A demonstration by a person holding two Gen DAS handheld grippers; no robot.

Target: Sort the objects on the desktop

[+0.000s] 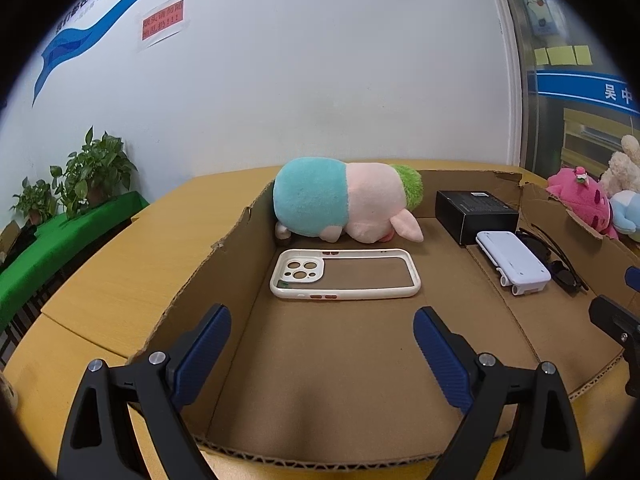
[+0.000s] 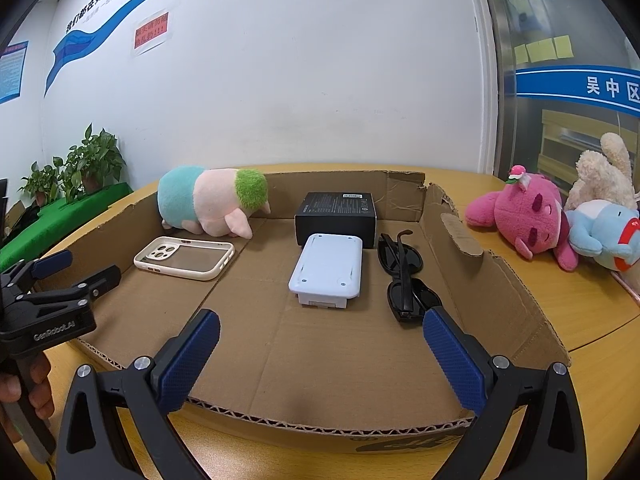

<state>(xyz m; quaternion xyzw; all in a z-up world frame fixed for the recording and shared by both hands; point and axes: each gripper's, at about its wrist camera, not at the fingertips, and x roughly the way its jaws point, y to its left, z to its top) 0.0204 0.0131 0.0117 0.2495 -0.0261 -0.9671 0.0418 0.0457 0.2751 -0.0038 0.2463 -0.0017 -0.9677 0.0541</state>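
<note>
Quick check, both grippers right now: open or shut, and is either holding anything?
Left gripper: open, holding nothing, above the cardboard tray.
Right gripper: open, holding nothing.

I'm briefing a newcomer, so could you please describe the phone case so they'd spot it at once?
Look in the cardboard tray on the table. In its far left part, in front of the plush pig, lies the phone case. It alone is a cream frame with camera holes.

I see bare cardboard floor across the near half of the shallow brown cardboard tray [image 2: 500,280], reachable over its low front wall. Farther back, the cream phone case [image 2: 184,258], white rectangular device [image 2: 328,272] and black sunglasses [image 2: 404,276] crowd my way
</note>
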